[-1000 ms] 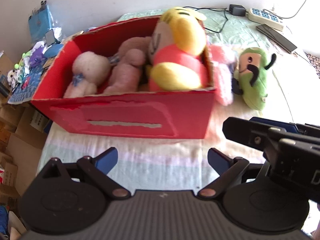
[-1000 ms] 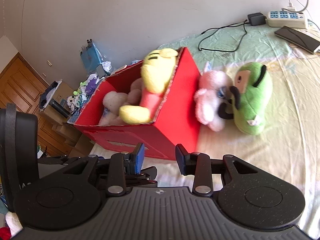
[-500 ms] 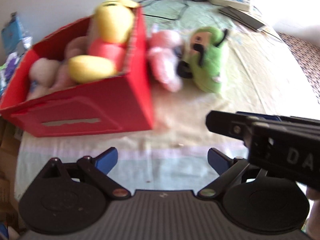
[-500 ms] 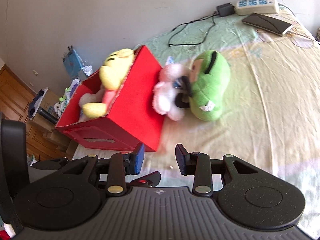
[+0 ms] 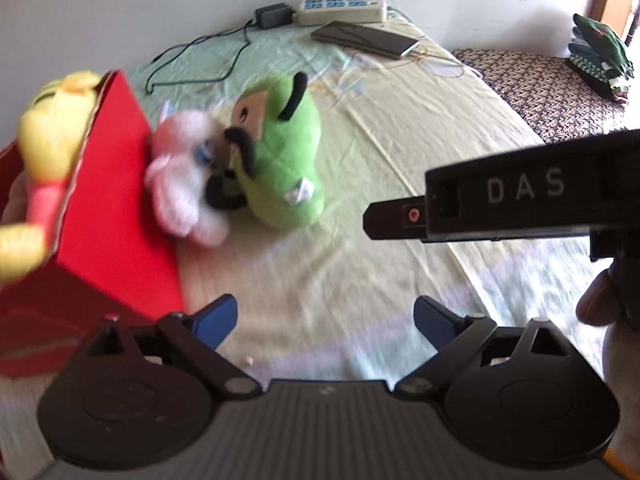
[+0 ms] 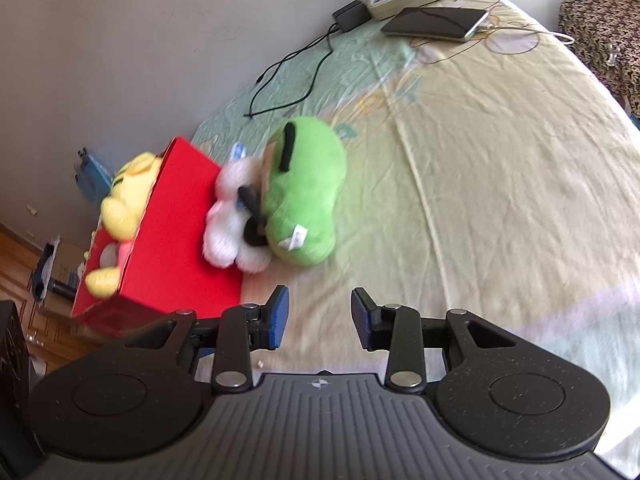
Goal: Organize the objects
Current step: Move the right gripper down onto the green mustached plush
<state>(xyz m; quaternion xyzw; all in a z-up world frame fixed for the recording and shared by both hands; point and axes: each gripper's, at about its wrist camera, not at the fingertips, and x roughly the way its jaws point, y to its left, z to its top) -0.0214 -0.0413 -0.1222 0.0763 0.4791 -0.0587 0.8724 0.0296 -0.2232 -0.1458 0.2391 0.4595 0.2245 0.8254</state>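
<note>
We find both tools, left tool [image 5: 324, 316] and right tool [image 6: 320, 308], open and empty; nudging the pink toy [image 6: 230, 216] could wedge it against the red box [image 6: 180, 232].

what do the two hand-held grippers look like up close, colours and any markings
Left hand-held gripper: matte black ribbed body, two round black discs, silver pivot pins, blue-padded fingers. Right hand-held gripper has the same build with blue pads. Seen side-on from the left wrist view, it bears white letters "DAS" and a red ring mark. No cables or sleeves are visible.
</note>
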